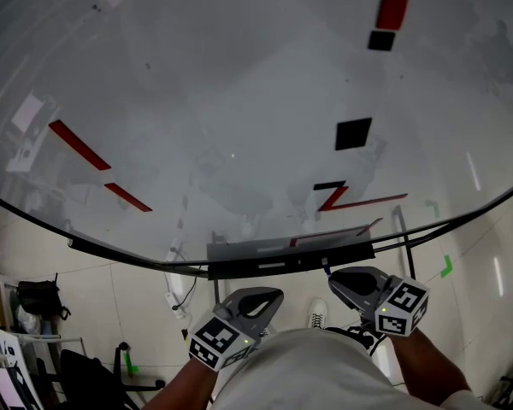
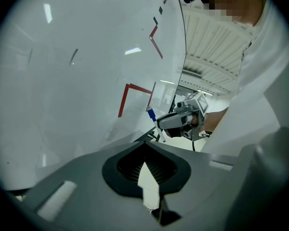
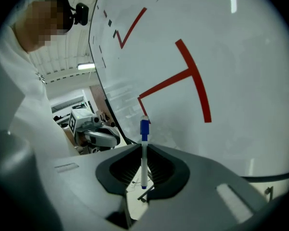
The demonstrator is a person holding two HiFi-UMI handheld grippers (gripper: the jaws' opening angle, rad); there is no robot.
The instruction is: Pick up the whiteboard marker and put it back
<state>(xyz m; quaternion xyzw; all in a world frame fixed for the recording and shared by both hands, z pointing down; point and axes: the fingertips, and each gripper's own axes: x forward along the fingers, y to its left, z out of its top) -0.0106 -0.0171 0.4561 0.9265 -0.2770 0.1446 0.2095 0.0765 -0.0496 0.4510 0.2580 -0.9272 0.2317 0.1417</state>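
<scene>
The whiteboard marker (image 3: 144,154), white with a blue cap, stands upright between the jaws of my right gripper (image 3: 143,146), which is shut on it. The capped end points at the whiteboard (image 3: 197,42), close to a red line. In the left gripper view the marker (image 2: 155,124) sticks out of the right gripper (image 2: 167,124) beside the board. My left gripper (image 2: 145,146) is shut with nothing in it. In the head view both grippers sit low, the left gripper (image 1: 269,295) and the right gripper (image 1: 335,276), just below the board's tray (image 1: 239,253).
The whiteboard (image 1: 239,101) carries red lines and black square magnets (image 1: 353,133). Below it are the tiled floor, a black bag (image 1: 38,297) at the left, a dark chair (image 1: 85,374) and the person's white shoe (image 1: 317,316).
</scene>
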